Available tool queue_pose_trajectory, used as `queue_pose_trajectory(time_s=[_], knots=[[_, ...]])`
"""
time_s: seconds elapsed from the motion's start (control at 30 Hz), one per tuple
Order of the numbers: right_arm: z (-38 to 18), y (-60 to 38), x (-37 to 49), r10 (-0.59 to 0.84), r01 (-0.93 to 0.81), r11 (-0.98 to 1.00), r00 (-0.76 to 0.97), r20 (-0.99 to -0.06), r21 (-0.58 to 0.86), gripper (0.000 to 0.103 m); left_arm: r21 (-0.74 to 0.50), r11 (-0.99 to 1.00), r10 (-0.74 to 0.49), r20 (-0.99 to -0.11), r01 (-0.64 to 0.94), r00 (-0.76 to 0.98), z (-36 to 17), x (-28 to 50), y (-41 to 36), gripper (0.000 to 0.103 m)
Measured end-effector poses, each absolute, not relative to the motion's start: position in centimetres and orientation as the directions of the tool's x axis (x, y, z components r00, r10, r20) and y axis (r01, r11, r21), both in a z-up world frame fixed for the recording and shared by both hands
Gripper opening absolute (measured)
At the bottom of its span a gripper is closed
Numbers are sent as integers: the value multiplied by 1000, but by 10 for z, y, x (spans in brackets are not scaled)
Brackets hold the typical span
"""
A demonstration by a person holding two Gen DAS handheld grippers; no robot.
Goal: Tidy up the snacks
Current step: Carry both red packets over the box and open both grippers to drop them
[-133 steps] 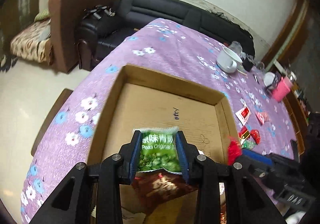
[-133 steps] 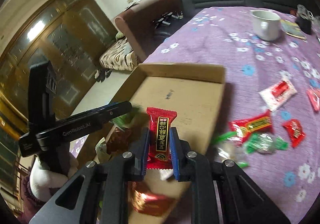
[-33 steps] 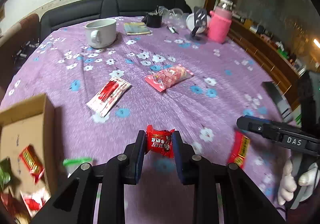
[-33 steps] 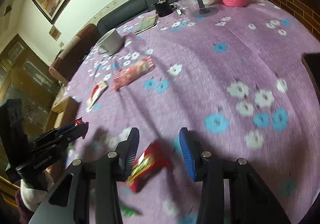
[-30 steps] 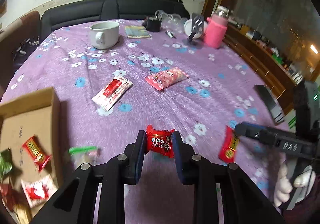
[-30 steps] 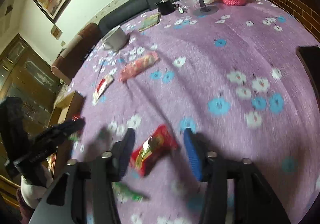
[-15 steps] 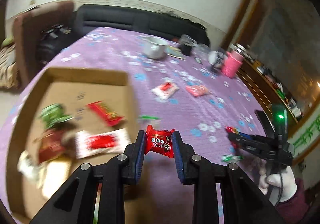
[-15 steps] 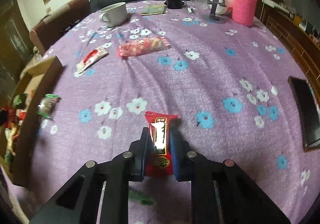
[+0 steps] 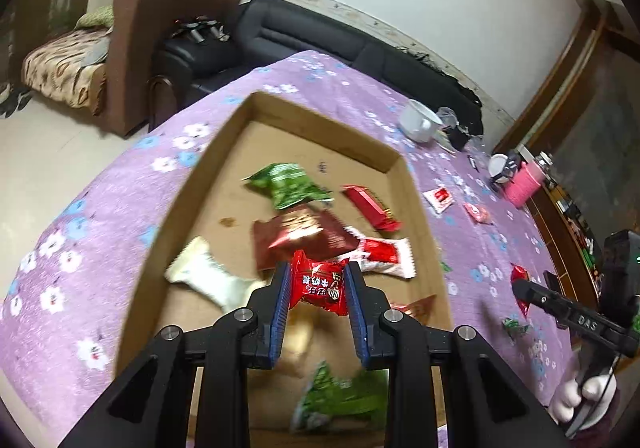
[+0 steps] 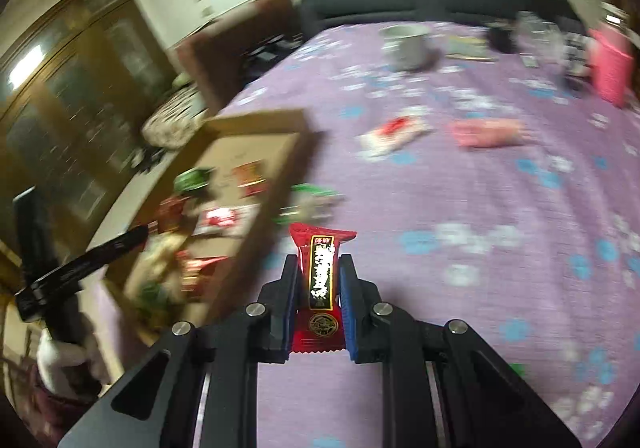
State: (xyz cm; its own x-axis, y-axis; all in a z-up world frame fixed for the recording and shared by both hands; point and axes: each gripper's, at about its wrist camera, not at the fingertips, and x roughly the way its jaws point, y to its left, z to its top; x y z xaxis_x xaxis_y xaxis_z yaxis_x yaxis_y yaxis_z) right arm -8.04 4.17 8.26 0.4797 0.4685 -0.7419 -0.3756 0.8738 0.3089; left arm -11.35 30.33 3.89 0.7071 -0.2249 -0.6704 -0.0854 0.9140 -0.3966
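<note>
My left gripper (image 9: 318,268) is shut on a red candy (image 9: 319,288) and hangs over the near half of the cardboard box (image 9: 224,152). In the box lie several snacks, among them a green pea packet (image 9: 288,184), a brown packet (image 9: 304,236) and a red bar (image 9: 370,206). My right gripper (image 10: 319,262) is shut on a red packet with a black label (image 10: 322,280), above the purple flowered cloth just right of the box (image 10: 260,116). A green-wrapped candy (image 10: 312,196) lies beside the box wall.
A white-and-red packet (image 10: 394,134) and a pink packet (image 10: 490,132) lie loose mid-table. A white mug (image 10: 404,42) and a pink bottle (image 10: 610,64) stand at the far side. A black sofa (image 9: 320,32) and a brown armchair (image 9: 160,8) are beyond the table.
The left gripper swung with its red candy from the open cloth to above the box. The right gripper closed on the red packet, lifted it and moved toward the box.
</note>
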Motion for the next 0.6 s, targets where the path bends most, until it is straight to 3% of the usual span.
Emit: queue_pose_trajectory(time_s=[0.27, 0.47, 0.5, 0.6], knots=[[79, 136, -96, 555, -531, 783, 361, -749, 325, 19, -458, 881, -228, -629, -118, 743, 42, -133, 332, 66], [70, 176, -88, 568, -557, 762, 330, -754, 330, 20, -495, 860, -238, -602, -123, 762, 47, -144, 344, 67], [69, 180, -84, 567, -556, 763, 334, -753, 329, 23, -498, 858, -240, -600, -122, 763, 47, -145, 344, 67], [73, 177, -82, 572, -543, 773, 375, -729, 328, 48, -509, 853, -251, -595, -117, 764, 49, -148, 345, 70]])
